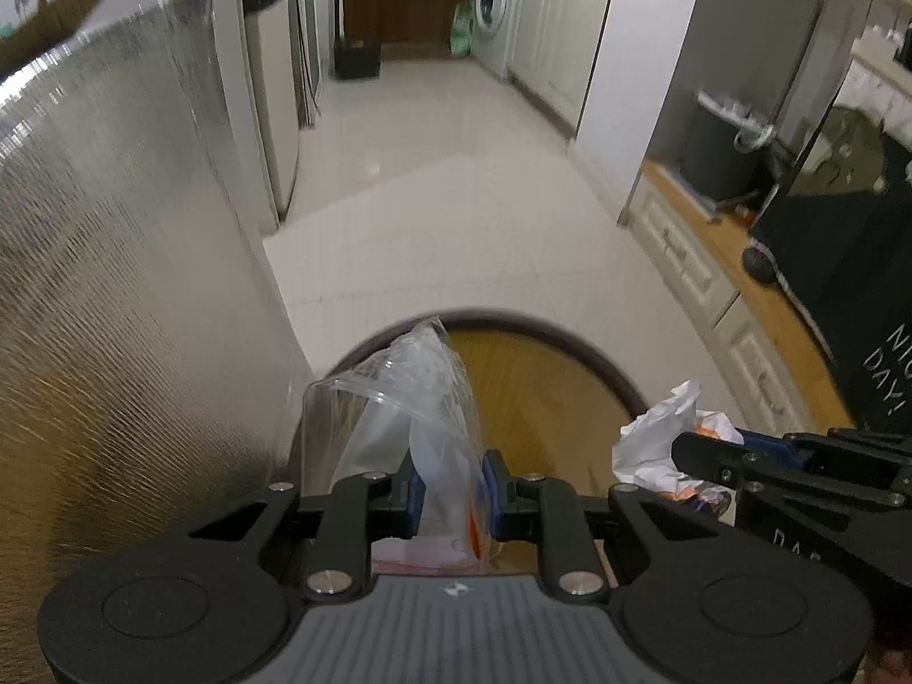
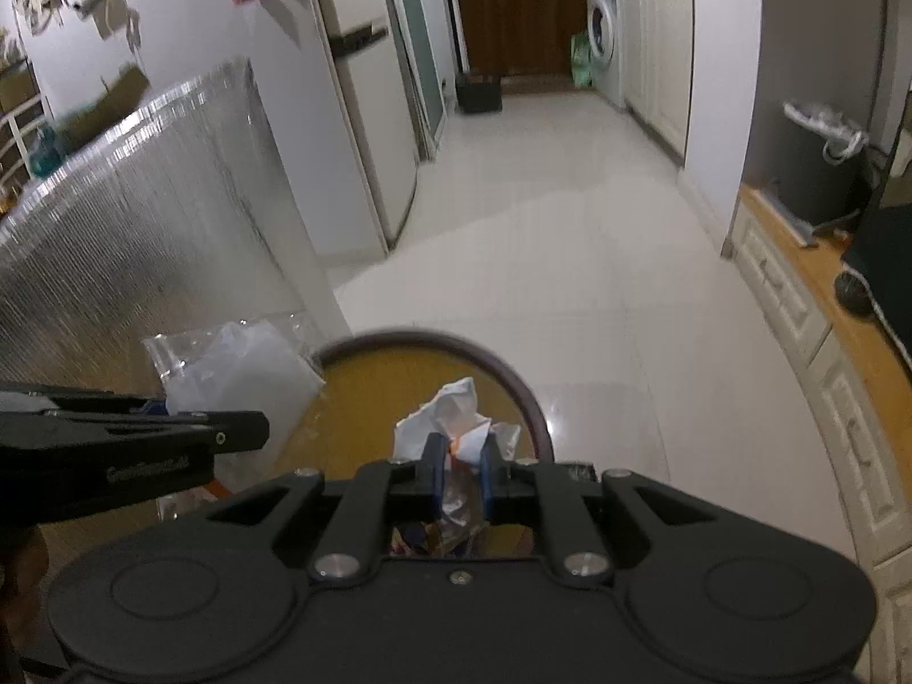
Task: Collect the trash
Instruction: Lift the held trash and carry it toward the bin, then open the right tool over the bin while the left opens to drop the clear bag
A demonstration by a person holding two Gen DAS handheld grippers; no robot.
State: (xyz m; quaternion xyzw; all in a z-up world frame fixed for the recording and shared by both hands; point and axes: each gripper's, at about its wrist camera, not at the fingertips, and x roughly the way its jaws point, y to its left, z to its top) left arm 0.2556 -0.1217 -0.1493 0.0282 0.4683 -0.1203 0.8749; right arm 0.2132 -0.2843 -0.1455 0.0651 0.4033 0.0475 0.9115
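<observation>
Dark cloth (image 1: pixel 855 262) at right reads partly "NIG… DAY!".

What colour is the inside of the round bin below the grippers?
Yellow-orange inside the bin, with a dark rim; clearest in the right wrist view.

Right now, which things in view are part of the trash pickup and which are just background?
Part of the job:
- clear plastic bag, clamped in the left gripper
- crumpled paper wrapper, clamped in the right gripper
- round bin below both

Just there:
- washing machine
- fridge
- foil-faced panel
- grey lined bin on the wooden ledge
</observation>
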